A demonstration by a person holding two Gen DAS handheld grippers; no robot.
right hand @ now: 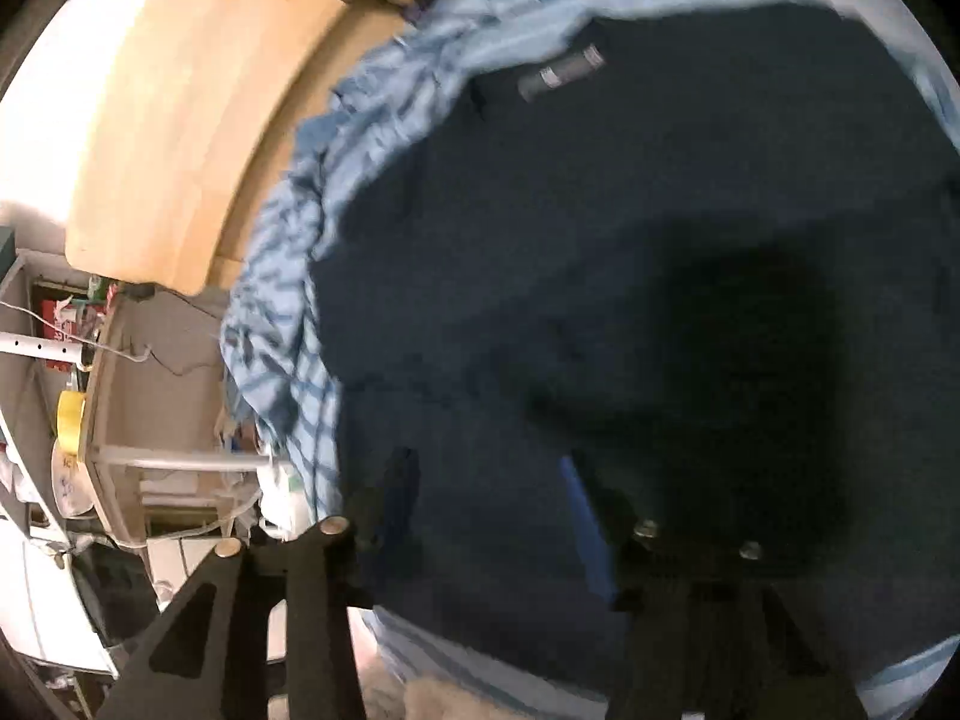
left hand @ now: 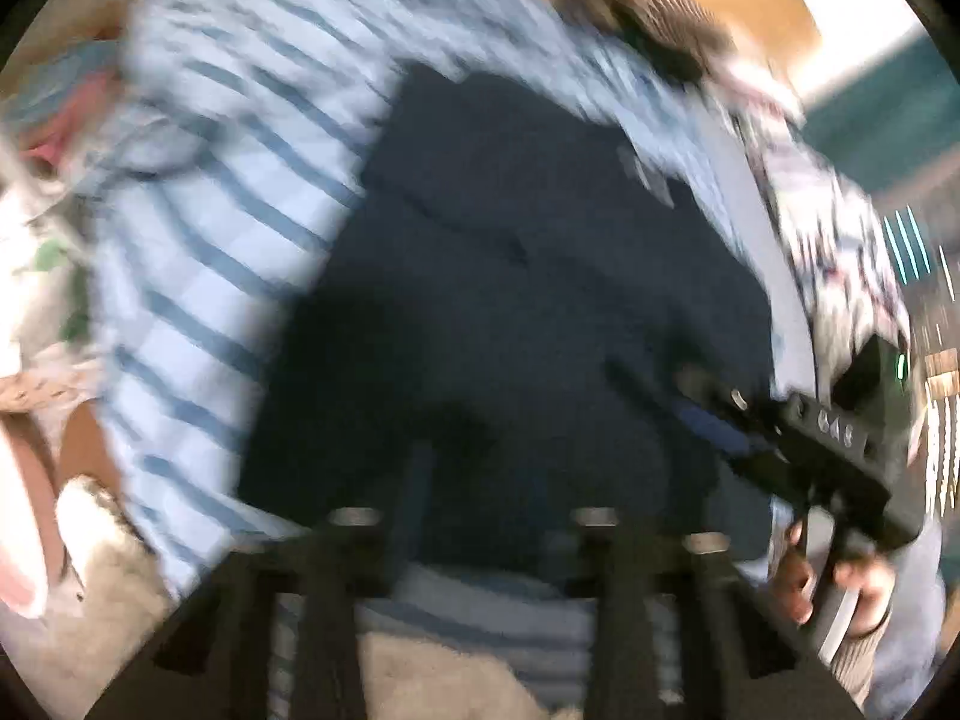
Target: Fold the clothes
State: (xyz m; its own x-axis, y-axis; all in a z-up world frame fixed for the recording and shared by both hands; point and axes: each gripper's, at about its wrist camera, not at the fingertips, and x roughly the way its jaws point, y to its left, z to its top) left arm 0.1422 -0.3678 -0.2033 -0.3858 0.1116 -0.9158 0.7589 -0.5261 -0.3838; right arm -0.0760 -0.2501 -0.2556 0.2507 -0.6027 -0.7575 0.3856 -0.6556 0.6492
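A dark navy garment point(left hand: 510, 270) lies spread on a blue-and-white striped cloth point(left hand: 240, 180); both views are motion-blurred. A small grey label point(right hand: 561, 72) shows near the garment's far edge. My left gripper point(left hand: 474, 480) hangs low over the near part of the navy garment with its jaws shut; the blur and the dark fabric hide whether any cloth is pinched. My right gripper point(right hand: 489, 480) stands open over the same garment point(right hand: 600, 270), the fabric showing in the gap between its fingers. It is also in the left wrist view, where the right gripper point(left hand: 660, 384) is held by a hand point(left hand: 852, 582).
The striped cloth point(right hand: 288, 300) bunches along the edge of a light wooden table point(right hand: 168, 120). Beyond that edge are shelves point(right hand: 36, 312) with clutter and a yellow tape roll point(right hand: 71, 414). Other clothes point(left hand: 36, 180) lie at the left, a patterned garment point(left hand: 840, 240) at the right, a brown fuzzy item point(left hand: 648, 12) at the back.
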